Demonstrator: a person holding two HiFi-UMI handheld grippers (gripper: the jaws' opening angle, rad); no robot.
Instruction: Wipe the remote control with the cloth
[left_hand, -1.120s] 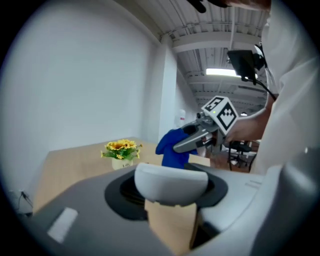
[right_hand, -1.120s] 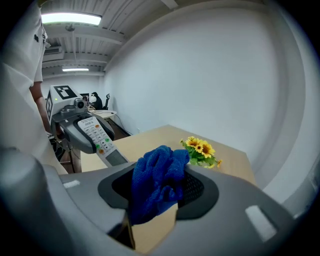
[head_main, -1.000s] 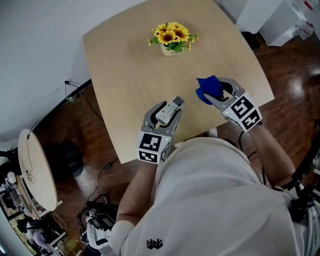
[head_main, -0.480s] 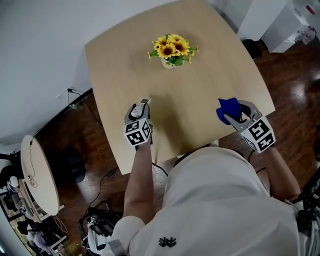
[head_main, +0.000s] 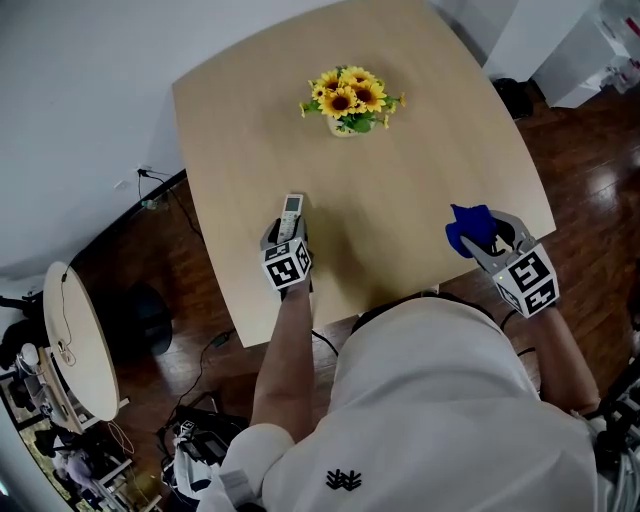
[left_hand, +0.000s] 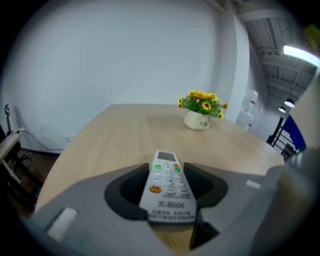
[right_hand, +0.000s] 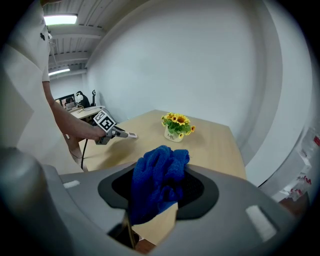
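1. Indoor workroom, lab/office type, not a lived-in home.
2. Landmark: pale wood tabletop (head_main: 420, 150), bare apart from a sunflower pot (head_main: 347, 100) near its far edge.
3. Behind the tabletop: plain white wall (head_main: 80, 100). Under it: dark wood floor (head_main: 150, 270).
4. Left of the tabletop: loose cable (head_main: 185, 215) running from the wall across the floor, round side table (head_main: 85, 340) and a pile of gear (head_main: 60, 450).
5. Right of the tabletop: white cabinets (head_main: 540, 40).
6. Above the tabletop: open ceiling with beams (left_hand: 270, 50) and a strip light (right_hand: 60, 20).
7. At the tabletop's near edge: rig hardware with marker cubes. The left tool (head_main: 287, 232) grips a remote control (head_main: 291, 208) and the right tool (head_main: 480, 235) a cloth (head_main: 468, 225).
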